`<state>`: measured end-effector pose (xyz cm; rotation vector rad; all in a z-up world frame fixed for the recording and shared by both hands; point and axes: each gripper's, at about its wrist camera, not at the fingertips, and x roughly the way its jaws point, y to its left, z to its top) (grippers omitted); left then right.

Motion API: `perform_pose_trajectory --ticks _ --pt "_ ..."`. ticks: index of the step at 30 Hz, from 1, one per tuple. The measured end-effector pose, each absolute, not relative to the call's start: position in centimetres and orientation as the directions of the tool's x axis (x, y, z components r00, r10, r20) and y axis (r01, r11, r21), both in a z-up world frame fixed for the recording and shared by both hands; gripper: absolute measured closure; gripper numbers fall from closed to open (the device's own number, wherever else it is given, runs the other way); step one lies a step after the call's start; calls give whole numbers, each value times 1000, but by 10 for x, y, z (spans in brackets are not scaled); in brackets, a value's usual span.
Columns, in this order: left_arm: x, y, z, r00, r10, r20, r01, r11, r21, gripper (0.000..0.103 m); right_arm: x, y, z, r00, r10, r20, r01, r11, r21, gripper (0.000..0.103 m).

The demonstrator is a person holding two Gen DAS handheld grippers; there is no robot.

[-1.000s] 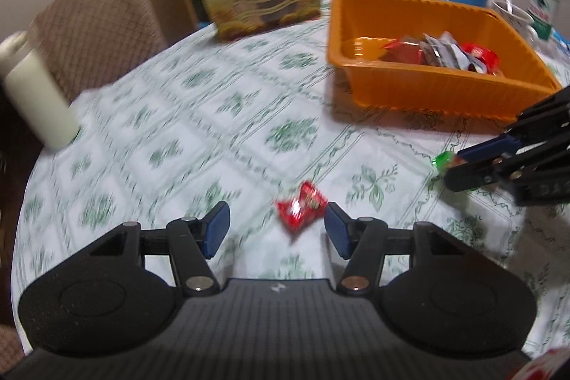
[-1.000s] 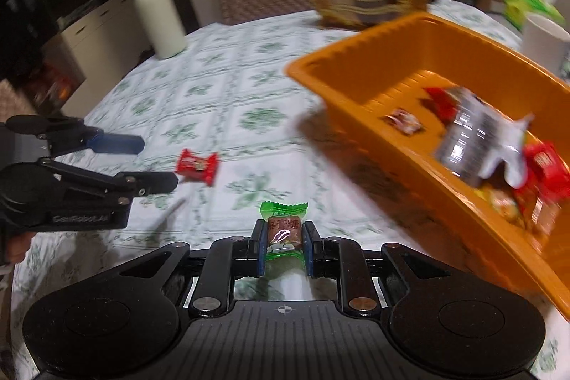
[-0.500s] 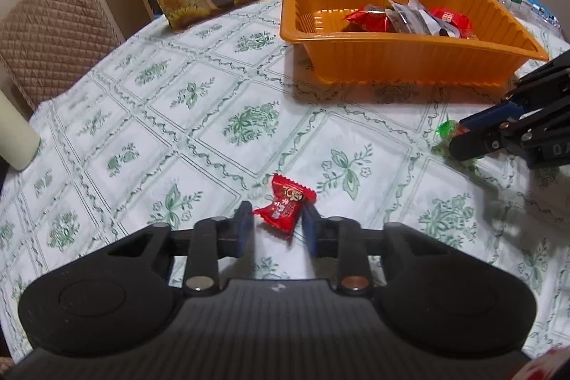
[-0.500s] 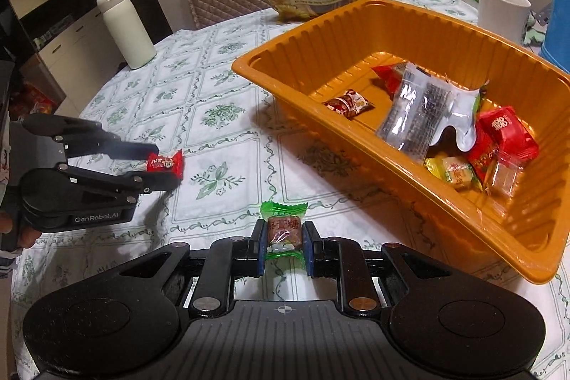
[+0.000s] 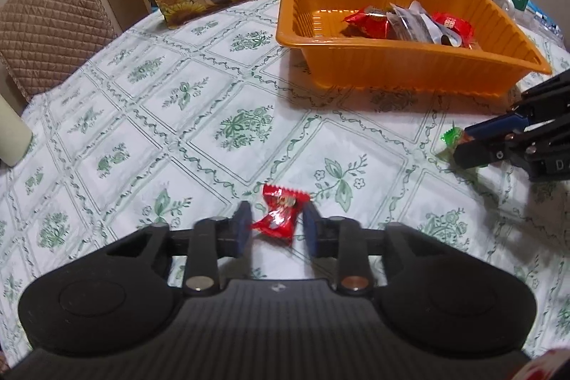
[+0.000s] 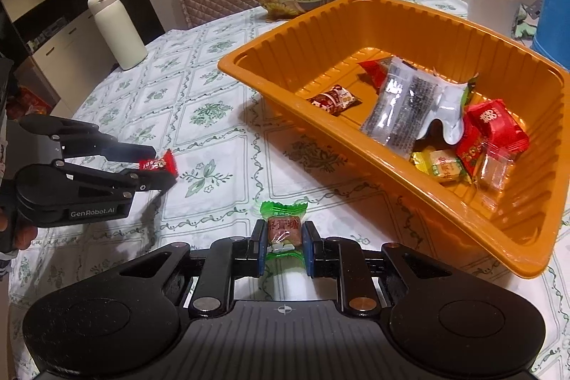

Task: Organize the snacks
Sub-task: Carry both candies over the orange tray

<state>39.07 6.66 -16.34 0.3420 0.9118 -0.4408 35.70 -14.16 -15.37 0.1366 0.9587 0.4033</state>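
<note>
My left claw (image 5: 275, 226) now grips the red candy (image 5: 279, 215), lifted off the tabletop (image 5: 228, 130) since a moment ago. My right claw (image 6: 284, 246) stays clamped on the green candy (image 6: 284, 229). Beyond them, the orange tray (image 6: 463, 202) holds the other snacks.

Left gripper (image 5: 275, 226) clamps a red foil-wrapped candy (image 5: 280, 213) above the green floral tablecloth (image 5: 199, 116); an orange ribbed plastic tray (image 5: 399, 73) holds wrapped snacks beyond.
</note>
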Motion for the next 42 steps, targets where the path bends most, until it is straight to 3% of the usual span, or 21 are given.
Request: perform_pose_trajectory --ticks 22,42 --pt "362 66 -147 544 -208 -813 401 916 34 83 339 -148 -138 533 410 -740 -284 911 300 82" --pt "338 31 -77 650 -254 -716 385 923 22 84 324 -181 -87 608 412 -679 -280 911 302 82"
